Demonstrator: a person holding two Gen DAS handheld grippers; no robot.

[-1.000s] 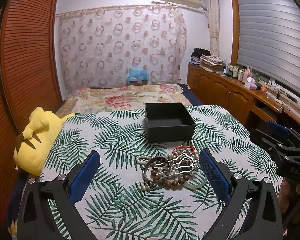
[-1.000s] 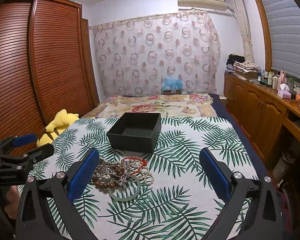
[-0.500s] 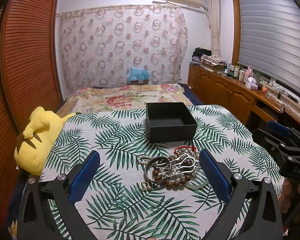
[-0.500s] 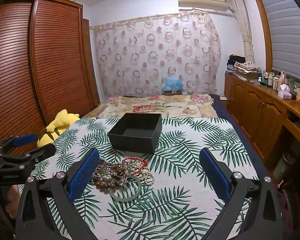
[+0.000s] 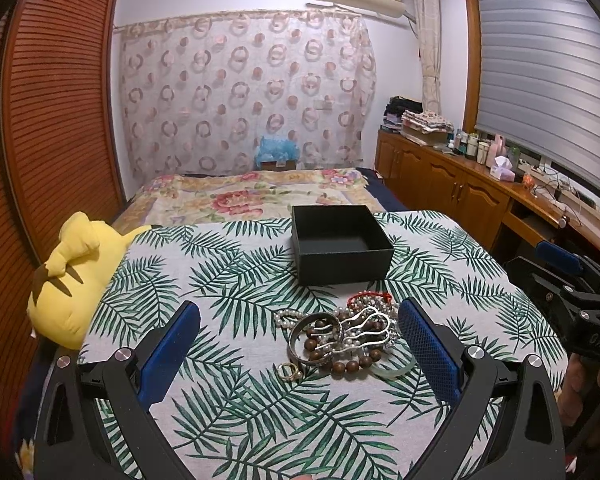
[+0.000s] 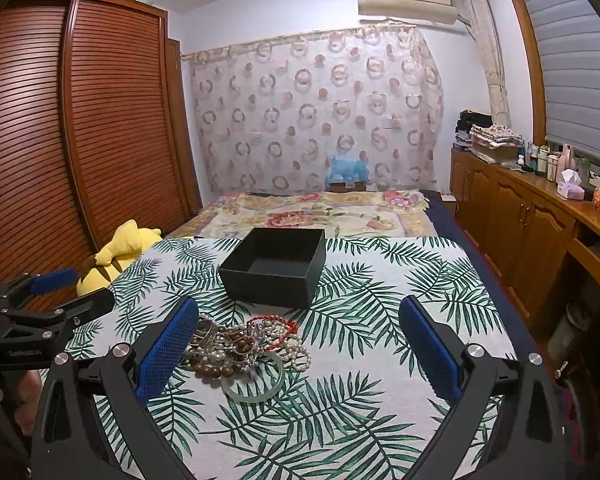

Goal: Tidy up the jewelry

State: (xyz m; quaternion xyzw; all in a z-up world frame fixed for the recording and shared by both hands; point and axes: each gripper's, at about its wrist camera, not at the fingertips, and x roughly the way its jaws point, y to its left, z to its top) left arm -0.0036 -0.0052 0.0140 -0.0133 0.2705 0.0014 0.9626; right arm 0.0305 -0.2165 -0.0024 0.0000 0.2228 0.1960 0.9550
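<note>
The tangled heap of beaded and silver jewelry [image 5: 346,336] lies between the left gripper's [image 5: 300,350] wide-spread fingers, nearer than the right's.

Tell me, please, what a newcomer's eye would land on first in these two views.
Most likely the tangled jewelry pile on the palm-leaf tablecloth, lying between the open fingers of the left gripper. Just behind it stands an empty black box. A yellow plush toy at the table's left edge also draws the eye, while the right gripper hangs open beside the pile.
</note>
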